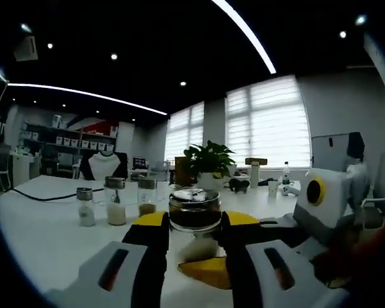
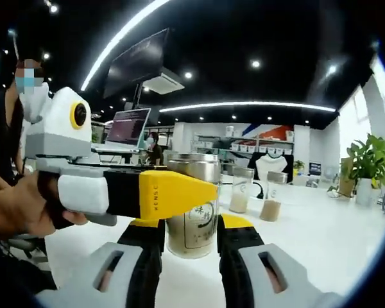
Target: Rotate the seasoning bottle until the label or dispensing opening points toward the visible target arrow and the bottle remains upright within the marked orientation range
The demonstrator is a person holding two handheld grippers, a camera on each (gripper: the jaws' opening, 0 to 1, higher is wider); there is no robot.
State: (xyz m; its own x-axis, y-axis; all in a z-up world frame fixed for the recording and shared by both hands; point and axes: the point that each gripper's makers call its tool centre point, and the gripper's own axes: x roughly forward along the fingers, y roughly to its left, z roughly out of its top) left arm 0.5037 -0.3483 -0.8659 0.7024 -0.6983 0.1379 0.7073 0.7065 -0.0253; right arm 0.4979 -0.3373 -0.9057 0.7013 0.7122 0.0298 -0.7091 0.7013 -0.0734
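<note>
Seasoning bottle (image 2: 194, 205) seen upright on white table (image 2: 321, 237), metal cap up, label facing right gripper view. Bottle pinched between jaws of left gripper (image 1: 194, 232); right gripper (image 2: 191, 234) also closed around lower body, other gripper's yellow jaw crossing its front. Target arrow not discernible. Risk judged: opposing grips twisted unevenly, glass tipped or slipped; neighbouring shakers (image 1: 115, 200) knocked if bottle dragged sideways.
</note>
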